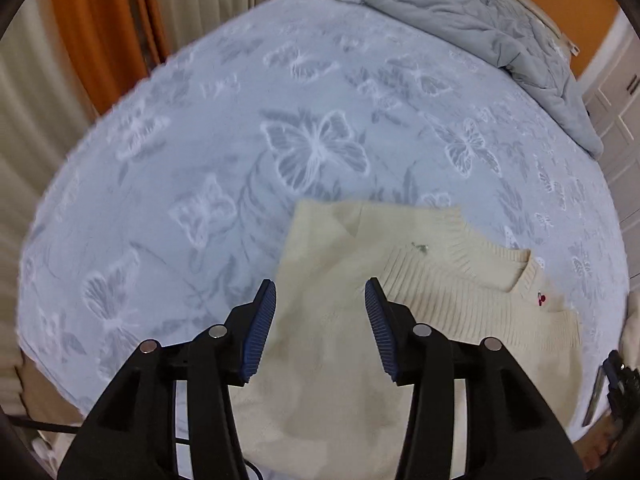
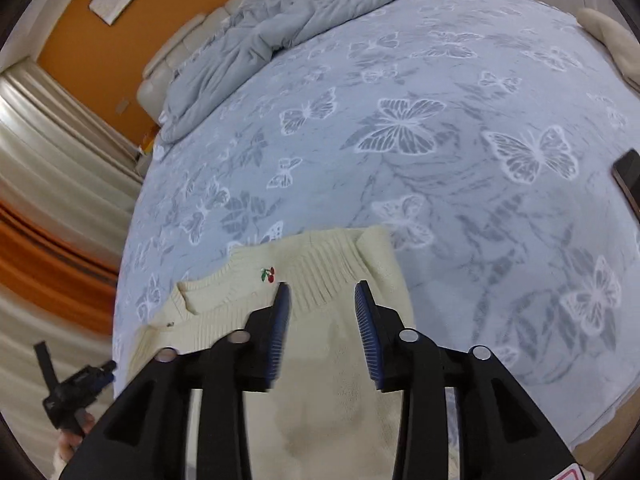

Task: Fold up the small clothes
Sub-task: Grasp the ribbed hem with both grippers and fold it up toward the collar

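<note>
One cherry emblem (image 2: 268,274) on cream sweater (image 2: 332,360).

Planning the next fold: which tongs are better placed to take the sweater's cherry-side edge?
Probably right. The right tongs hang open just below the cherry on the cream sweater; the left tongs, also open, sit over plain knit farther off.

Cream ribbed-knit sweater (image 1: 440,292); plush butterfly-patterned blanket (image 1: 240,120).
</note>
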Tool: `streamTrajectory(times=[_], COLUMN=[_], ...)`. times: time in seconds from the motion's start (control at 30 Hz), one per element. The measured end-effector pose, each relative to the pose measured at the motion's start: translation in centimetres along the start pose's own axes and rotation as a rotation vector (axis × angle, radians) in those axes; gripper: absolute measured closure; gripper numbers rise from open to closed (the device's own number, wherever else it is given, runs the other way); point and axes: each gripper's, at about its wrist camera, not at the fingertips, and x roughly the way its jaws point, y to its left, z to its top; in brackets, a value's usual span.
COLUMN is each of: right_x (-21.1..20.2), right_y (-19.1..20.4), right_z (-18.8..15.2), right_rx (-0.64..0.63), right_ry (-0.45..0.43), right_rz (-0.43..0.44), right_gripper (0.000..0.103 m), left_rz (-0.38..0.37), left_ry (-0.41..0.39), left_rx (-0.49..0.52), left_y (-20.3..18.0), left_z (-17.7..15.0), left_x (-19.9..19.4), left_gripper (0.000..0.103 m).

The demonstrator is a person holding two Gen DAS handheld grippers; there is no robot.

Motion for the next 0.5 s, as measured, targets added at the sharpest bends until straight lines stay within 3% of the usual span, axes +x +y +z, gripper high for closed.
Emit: streamTrajectory(times=[0.03,0.07,0.17,0.27,0.3,0.33,0.37,0.4,0.43,0.5], right_x=[-0.1,-0.1,1.7,4.7,5.2,5.9,6.9,7.6,7.7,6.0], right_y=[-0.1,-0.3,-1.0,-1.1,-1.0,-0.7,-0.4,-0.1,0.2,1.6], right_z=[-0.1,-0.5,-0.8,-0.7,-0.9,-1.0,-1.1,-1.3,-1.5,-1.4], right_rx=[-0.010,-0.046,-0.125,-0.122,-0.124,-0.129,-0.141,-0.156,-0.168,-0.184], right_ry=[-0.006,-0.016,0.042,0.107,0.118,0.131,0.149,0.164,0.178,0.132], right_rz=[-0.009,-0.044,-0.095,-0.105,-0.111,-0.116,-0.125,-0.136,-0.124,-0.087], right_gripper=[0.043,0.042,0.042,0.042,0.042,0.042,0.057,0.079,0.095,0.096], left_rz=[-0.016,-0.026,-0.013,-0.008,-0.017,-0.030,-0.021,0.004,0.007,-0.019], left_ry=[0.004,-0.004,-0.020,0.032,0.046,0.066,0.101,0.106,0.101,0.053], left_rx=[-0.011,-0.029,0.003,0.020,0.020,0.026,0.048,0.073,0.088,0.099], left_y=[0.5,1.2,1.5,0.7,0.6,0.3,-0.2,-0.5,-0.8,-1.2], left_z=[-0.2,-0.5,-1.2,-0.7,-0.7,-0.6,-0.6,-0.6,-0.6,-0.6], left_x=[0.0,0.1,0.8,3.2,3.9,4.7,5.8,6.1,6.0,4.0], left_gripper=[0.030,0.018,0.018,0.020,0.024,0.046,0.070,0.081,0.091,0.093])
